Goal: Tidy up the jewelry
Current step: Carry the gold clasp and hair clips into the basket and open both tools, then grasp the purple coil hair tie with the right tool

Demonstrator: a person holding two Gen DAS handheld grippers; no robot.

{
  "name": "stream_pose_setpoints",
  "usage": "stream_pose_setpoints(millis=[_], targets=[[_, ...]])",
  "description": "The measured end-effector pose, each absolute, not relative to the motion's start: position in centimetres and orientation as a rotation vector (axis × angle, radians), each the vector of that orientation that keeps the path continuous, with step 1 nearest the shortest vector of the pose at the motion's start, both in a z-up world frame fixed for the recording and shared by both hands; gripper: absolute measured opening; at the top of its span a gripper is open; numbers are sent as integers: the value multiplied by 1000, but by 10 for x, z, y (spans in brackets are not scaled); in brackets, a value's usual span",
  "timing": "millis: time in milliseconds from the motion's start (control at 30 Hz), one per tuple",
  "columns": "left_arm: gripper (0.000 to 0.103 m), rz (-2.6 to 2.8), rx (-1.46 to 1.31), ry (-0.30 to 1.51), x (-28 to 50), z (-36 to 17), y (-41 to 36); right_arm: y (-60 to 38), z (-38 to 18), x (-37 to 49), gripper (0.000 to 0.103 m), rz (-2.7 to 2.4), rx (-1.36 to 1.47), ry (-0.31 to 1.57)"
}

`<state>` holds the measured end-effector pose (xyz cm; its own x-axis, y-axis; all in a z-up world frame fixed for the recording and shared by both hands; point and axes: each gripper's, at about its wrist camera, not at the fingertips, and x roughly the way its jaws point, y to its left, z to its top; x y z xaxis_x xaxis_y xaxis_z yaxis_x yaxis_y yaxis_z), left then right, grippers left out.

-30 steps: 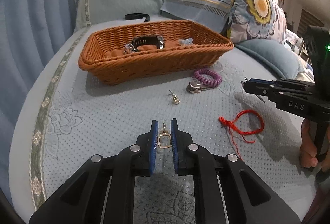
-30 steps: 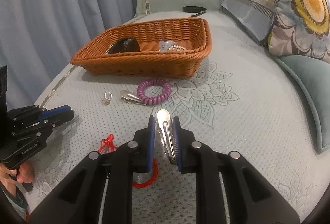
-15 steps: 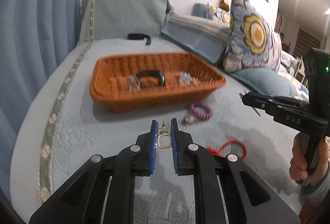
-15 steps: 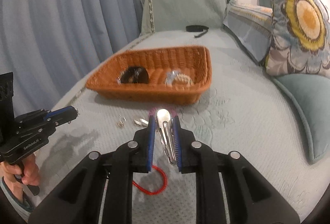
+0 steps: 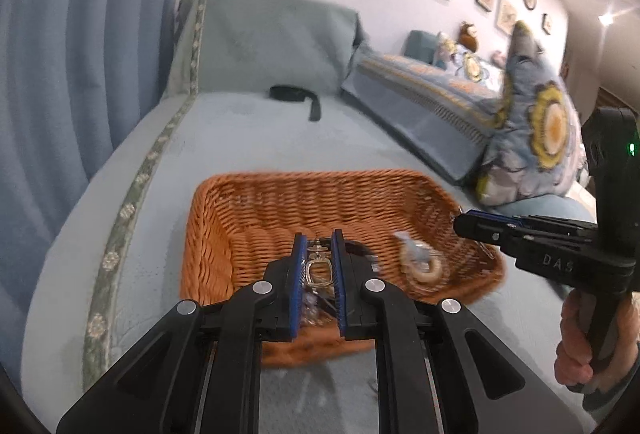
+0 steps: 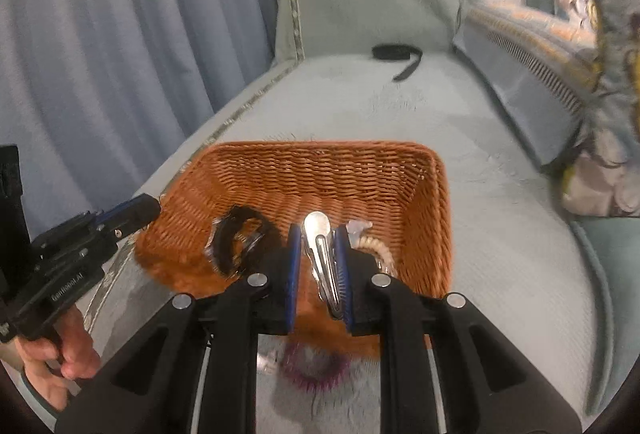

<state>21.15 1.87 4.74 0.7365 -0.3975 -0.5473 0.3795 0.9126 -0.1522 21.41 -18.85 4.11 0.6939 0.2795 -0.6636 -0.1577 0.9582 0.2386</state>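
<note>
In the left wrist view the left tongs (image 5: 316, 270) sat at the lower centre of the frame, clamped on a small metal earring (image 5: 319, 271) with a rectangular loop, and they hung over the near part of the wicker basket (image 5: 256, 218) resting on the pale blue bed (image 5: 240, 130). Further right in that frame a light ring-shaped piece (image 5: 426, 269) lay on the basket floor, and at the right edge the right tongs (image 5: 460, 223) reached in over the basket's right rim, carried by a hand (image 5: 592, 338). In the right wrist view the left tongs appeared at the left edge, their tips at the basket's left rim; a black watch (image 6: 240, 240) lay in the basket left of centre, and the right tongs (image 6: 319, 266) at lower centre were clamped on a silver hair clip (image 6: 322, 258), with a purple coil hair tie (image 6: 316, 368) on the bed below the near rim. To finish this step well, I judged each piece should be carried clear past the near rim and lowered close to a bare patch of the basket floor before the tongs part, so the earring does not bounce out or tangle with the watch. Motion blur smeared the basket's near rim and contents; the beaded item at the right of the basket was half covered by the tongs, and what lay directly under the left tongs could not be made out.
</note>
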Motion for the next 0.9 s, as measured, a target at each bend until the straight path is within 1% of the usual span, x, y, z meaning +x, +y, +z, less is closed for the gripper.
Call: stream_pose_setpoints(millis=[167, 400, 467, 533, 667, 733, 800, 900], targets=[[11, -403, -20, 646, 233, 27, 14, -193, 19, 240, 15, 245, 222, 841], [12, -399, -23, 655, 234, 23, 13, -194, 9, 242, 15, 207, 204, 854], [27, -403, -39, 651, 231, 26, 16, -195, 12, 239, 16, 226, 211, 859], [28, -410, -48, 631, 223, 30, 21, -197, 18, 233, 16, 232, 213, 844], [39, -422, -74, 594, 198, 46, 31, -203, 31, 211, 16, 251, 225, 818], [39, -424, -81, 575, 183, 54, 35, -205, 38, 195, 16, 265, 234, 802], [44, -437, -92, 559, 166, 62, 39, -205, 45, 181, 16, 275, 235, 793], [44, -440, -93, 542, 141, 73, 44, -208, 53, 159, 16, 294, 248, 783]])
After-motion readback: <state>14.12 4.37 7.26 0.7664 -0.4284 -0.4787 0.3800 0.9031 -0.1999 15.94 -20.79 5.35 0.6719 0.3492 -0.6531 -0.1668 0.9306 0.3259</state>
